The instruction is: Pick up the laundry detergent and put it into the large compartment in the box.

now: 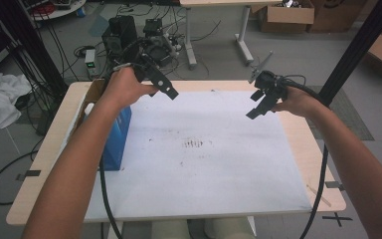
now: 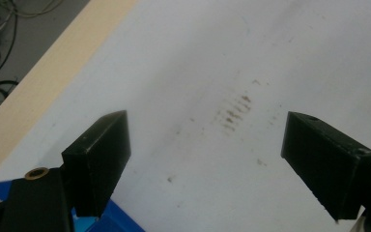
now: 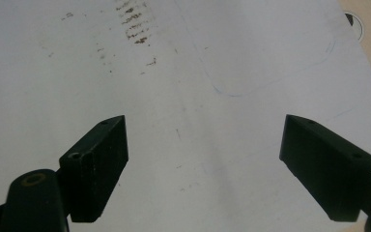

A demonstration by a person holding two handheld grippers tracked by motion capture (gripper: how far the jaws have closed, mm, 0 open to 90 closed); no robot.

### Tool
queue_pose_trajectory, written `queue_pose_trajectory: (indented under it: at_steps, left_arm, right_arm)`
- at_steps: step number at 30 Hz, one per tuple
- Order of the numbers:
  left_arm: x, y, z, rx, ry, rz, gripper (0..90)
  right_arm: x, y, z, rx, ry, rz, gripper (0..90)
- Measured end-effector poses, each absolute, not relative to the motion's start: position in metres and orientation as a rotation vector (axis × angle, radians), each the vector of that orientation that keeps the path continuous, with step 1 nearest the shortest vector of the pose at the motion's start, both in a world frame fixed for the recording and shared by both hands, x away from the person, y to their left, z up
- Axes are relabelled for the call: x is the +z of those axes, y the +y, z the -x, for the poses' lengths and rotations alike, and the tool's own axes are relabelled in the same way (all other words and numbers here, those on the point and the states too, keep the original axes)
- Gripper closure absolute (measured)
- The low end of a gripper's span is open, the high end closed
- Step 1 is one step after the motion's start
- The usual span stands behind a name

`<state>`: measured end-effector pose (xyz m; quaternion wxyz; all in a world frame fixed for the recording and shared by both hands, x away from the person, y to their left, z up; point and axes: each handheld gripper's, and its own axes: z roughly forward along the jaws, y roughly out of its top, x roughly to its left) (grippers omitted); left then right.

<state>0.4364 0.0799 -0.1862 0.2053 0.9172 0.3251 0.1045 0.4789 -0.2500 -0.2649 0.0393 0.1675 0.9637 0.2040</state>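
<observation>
Blue box point(image 1: 115, 142) half hidden under left forearm; contents unreadable.

**No readable text**

No words, numbers or brand names can be read in any view. The blue box point(image 1: 115, 142) at the left of the frame shows no legible label, and the cardboard boxes point(image 1: 286, 15) at the upper right are too small to read.

Matt white sheet point(image 1: 204, 164), kinda smudged with brown marks, on a pale wood-look table point(image 1: 47, 154); jaws look matt black plastic.
</observation>
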Motion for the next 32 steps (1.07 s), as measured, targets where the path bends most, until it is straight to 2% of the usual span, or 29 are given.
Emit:
queue_pose_trajectory:
  at_steps: [6, 12, 32]
  left_arm:
    - [-0.198, 0.057, -0.44, 0.257, 0.771, -2.645, 19.0]
    - [-0.206, 0.042, -0.44, 0.24, 0.713, -2.693, 19.2]
    - [-0.218, 0.04, -0.444, 0.221, 0.736, -2.708, 19.3]
  right_arm:
    - [-0.266, -0.249, -0.479, 0.619, 2.958, -0.516, 17.5]
    - [-0.267, -0.251, -0.477, 0.618, 2.959, -0.514, 17.5]
    - [-0.272, -0.251, -0.476, 0.615, 2.968, -0.512, 17.6]
